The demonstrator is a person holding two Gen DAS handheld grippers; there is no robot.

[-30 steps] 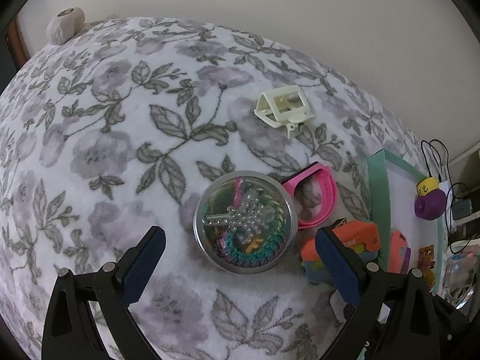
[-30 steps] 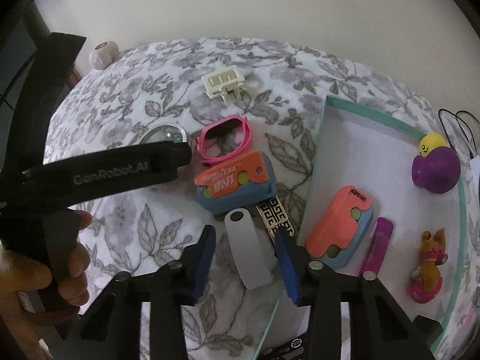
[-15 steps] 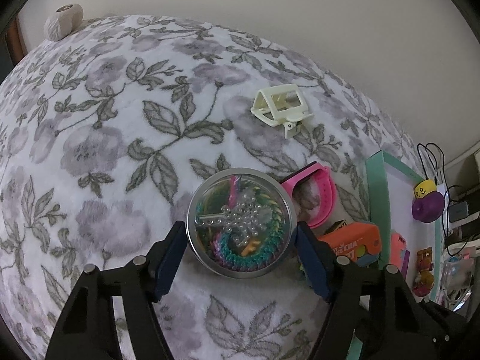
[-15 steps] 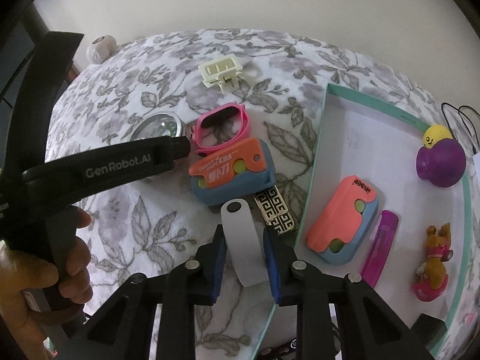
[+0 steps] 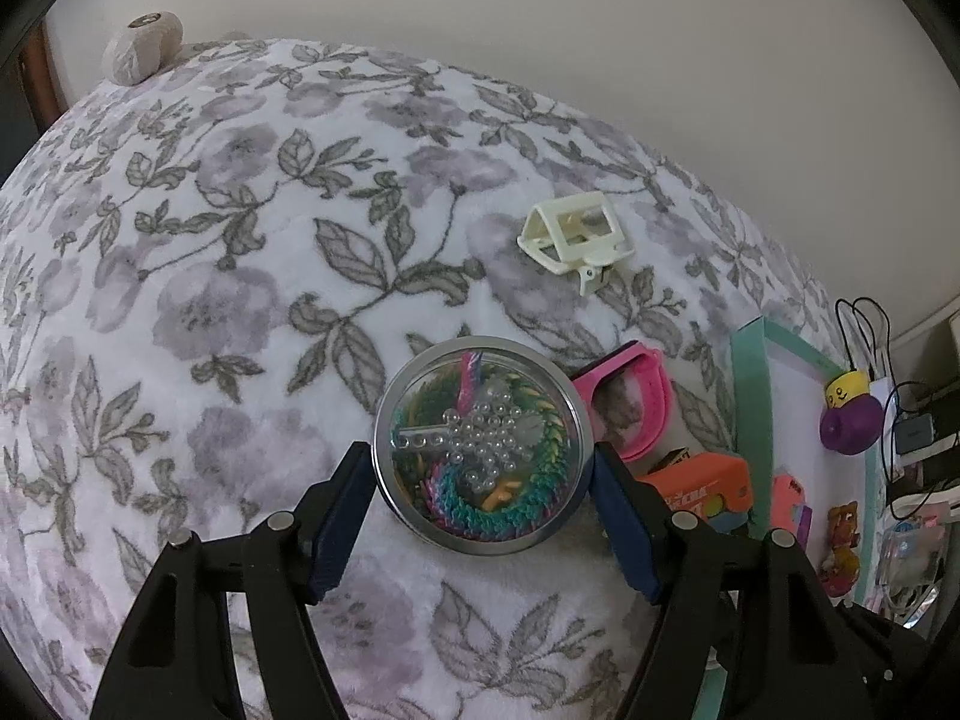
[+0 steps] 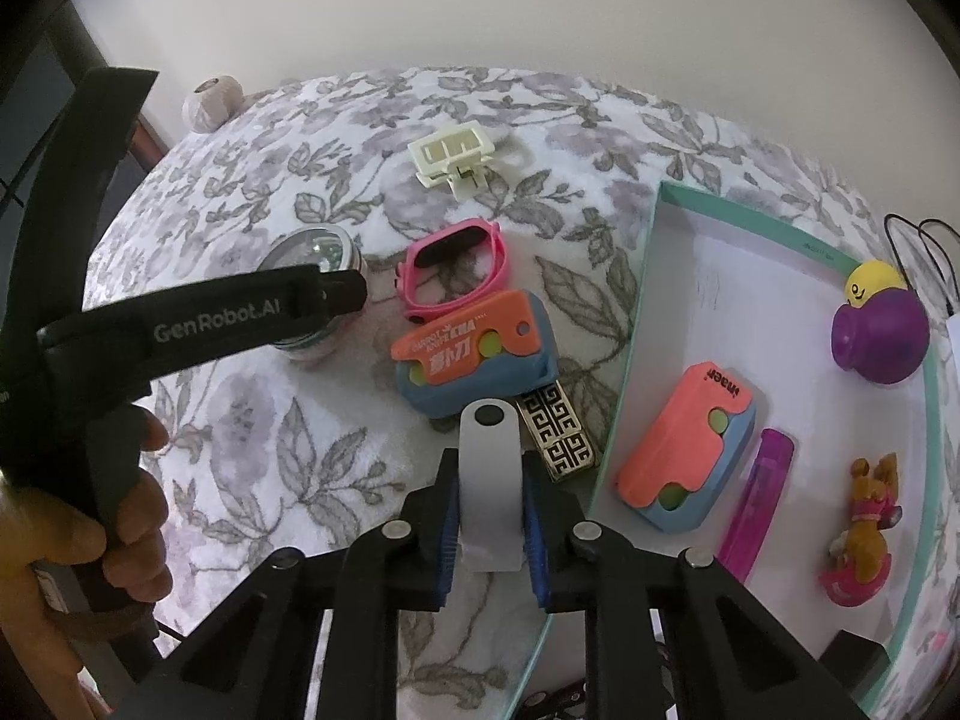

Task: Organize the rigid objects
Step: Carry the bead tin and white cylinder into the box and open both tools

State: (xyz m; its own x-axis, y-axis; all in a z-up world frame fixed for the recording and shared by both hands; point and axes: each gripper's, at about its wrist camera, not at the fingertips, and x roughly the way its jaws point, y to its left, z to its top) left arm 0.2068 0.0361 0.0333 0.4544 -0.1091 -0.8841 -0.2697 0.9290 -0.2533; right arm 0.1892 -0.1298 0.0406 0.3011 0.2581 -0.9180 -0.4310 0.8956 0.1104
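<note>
Jaws: right gripper point(image 6: 491, 519) just closed, pinching the grey tag point(image 6: 489, 480) near the teal tray point(image 6: 624, 324); left gripper point(image 5: 480, 516) clamping the round tin point(image 5: 480, 447) left of the pink band point(image 5: 630, 402), stiff, slick-rimmed, best held across its sides.

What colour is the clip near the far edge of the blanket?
Cream white clip; clearest in the left wrist view.

We note a floral blanket point(image 5: 252, 312) covering the surface, with a plain pale wall point(image 5: 600, 30) behind it. A small beige ball point(image 5: 142, 54) rests at the blanket's far left edge. Black cables point(image 5: 864, 330) hang at the right, near a dark adapter point(image 5: 915, 432).
</note>
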